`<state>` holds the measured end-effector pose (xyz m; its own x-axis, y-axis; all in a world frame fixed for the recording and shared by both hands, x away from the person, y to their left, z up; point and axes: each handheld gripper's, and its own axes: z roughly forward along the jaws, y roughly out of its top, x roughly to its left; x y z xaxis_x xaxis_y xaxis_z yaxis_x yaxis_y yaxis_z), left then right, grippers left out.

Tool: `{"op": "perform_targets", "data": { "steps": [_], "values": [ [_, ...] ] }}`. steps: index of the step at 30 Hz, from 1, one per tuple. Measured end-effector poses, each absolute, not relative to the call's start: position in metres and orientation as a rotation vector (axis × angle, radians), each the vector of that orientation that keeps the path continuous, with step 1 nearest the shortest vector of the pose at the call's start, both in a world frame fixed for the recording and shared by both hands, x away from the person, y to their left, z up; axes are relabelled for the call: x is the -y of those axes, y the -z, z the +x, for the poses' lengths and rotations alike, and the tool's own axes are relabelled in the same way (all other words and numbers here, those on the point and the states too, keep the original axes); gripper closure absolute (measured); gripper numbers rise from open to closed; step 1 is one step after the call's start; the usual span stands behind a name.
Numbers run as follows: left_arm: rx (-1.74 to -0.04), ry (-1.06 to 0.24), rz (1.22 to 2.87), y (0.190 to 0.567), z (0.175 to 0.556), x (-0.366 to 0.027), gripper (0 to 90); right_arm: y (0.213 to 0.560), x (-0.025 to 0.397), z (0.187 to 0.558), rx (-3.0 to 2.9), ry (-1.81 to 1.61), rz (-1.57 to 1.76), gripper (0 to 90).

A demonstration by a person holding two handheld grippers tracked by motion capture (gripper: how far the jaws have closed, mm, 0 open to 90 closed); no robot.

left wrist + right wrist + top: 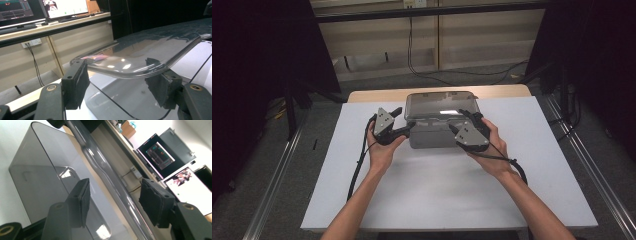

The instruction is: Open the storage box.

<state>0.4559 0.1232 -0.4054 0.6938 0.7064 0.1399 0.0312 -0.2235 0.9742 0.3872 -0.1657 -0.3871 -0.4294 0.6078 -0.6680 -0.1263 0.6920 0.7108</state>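
Left gripper (404, 122): jaws spread, straddling the left rim of the clear lid (439, 106), one pad (77, 83) at the rim's outer side, the other (160, 87) under the lip; contact not possible to confirm. Resting in the left hand (382, 147), cable (359, 160) trailing toward the table's near edge.

Right gripper (469, 120): jaws spread, sitting either side of the lid's right rim, gap showing beside each pad (83, 200). Held in the right hand (492, 150).

Lid: smoky, rounded corners, sitting tilted over the grey box (432, 136), front edge appearing lifted off the box.

Box: standing on the white table (522, 165), near the far edge, about midway between the left and right edges.

Beyond the table: monitors (65, 7) glowing on a wooden shelf (50, 27).
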Motion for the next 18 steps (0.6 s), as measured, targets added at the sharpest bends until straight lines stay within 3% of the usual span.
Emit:
{"op": "perform_targets", "data": {
  "steps": [18],
  "values": [
    [-0.556,-0.7,1.707,0.396,0.459,-0.119,40.8,0.385,0.219,0.396,-1.805,-1.111,0.618,32.0]
  ]
}}
